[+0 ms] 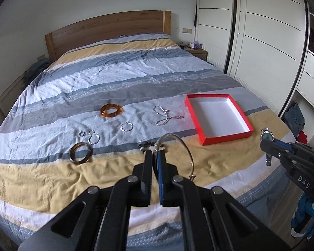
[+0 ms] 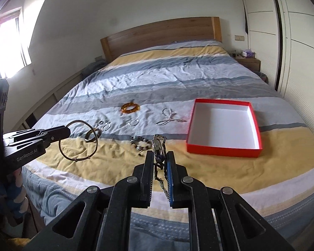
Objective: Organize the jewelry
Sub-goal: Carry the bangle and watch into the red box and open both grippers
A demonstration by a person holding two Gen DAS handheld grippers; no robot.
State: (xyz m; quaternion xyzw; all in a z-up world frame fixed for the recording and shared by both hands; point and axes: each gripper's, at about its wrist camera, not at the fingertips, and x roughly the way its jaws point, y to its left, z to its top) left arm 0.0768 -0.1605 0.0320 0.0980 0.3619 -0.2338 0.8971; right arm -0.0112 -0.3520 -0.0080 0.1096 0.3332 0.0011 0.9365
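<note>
My left gripper (image 1: 155, 152) is shut on a thin wire bangle (image 1: 189, 148) and holds it above the bed's near edge; it also shows in the right wrist view (image 2: 67, 132) with the bangle (image 2: 96, 140). My right gripper (image 2: 159, 153) is shut on a silver wristwatch (image 2: 158, 145), also seen in the left wrist view (image 1: 267, 136). An open red box (image 1: 217, 118) with a white inside lies on the bed at right (image 2: 224, 125). An amber bangle (image 1: 112, 110), a silver chain (image 1: 166, 116), small rings (image 1: 126, 127), a brown bangle (image 1: 80, 152) and a bead bracelet (image 2: 139, 142) lie on the blanket.
The striped blanket (image 1: 115, 73) covers a bed with a wooden headboard (image 1: 106, 31). White wardrobe doors (image 1: 261, 31) stand at right, with a nightstand (image 1: 196, 52) beside the bed. A window (image 2: 8, 46) is at the left.
</note>
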